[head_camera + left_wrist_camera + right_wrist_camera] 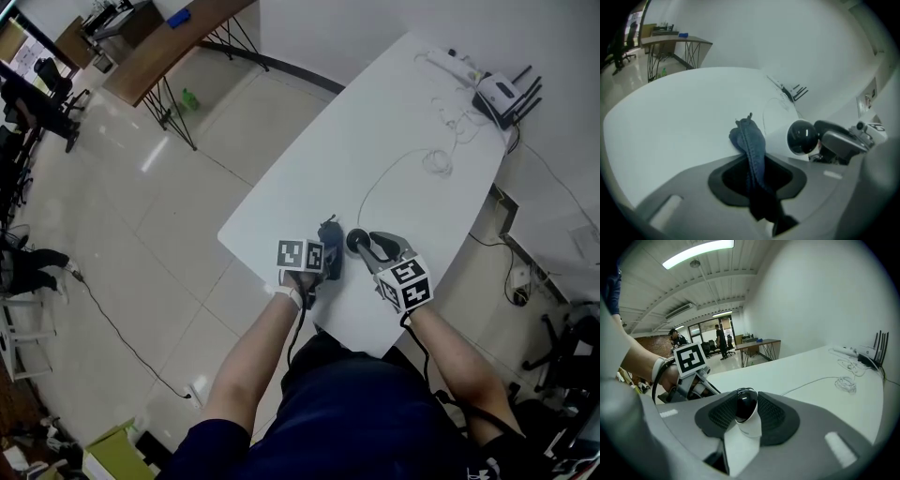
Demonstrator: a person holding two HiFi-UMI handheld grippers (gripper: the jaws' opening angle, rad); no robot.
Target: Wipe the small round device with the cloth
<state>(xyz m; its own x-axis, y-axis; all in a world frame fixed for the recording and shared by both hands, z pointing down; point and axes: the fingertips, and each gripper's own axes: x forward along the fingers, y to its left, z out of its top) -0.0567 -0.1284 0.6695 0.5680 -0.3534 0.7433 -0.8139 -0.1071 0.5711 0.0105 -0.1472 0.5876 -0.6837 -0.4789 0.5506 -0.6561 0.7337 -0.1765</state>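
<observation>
The person holds both grippers over the near end of a white bench [375, 131], close to its 6 o'clock edge in the head view. The right gripper [373, 248] has its jaws pinching the small round device [747, 420]. The device is a white body topped by a glossy black dome, and the dark ribbed pads press on it from both sides. It stands upright between them at the middle of the right gripper view, with its base hidden behind the gripper's body.

The left gripper [328, 251] sits at 9 o'clock of the device, just beside it. Its jaws are closed on the cloth [751, 140], a dark blue piece of fabric with a stitched seam, and a bunched end sticks out past the jaw tips. In the left gripper view the device [802, 137] shows at 3 o'clock of the cloth, near it but apart from it, with its dome turned toward the camera.

A thin white cable [384, 178] runs from the device toward 1 o'clock across the bench to a loose coil. Beyond the coil, at the far end, lie a router [502, 94] with dark antennas and a white power strip [455, 64]. A wooden desk [169, 42] stands on the pale floor [141, 187] at 11 o'clock.
</observation>
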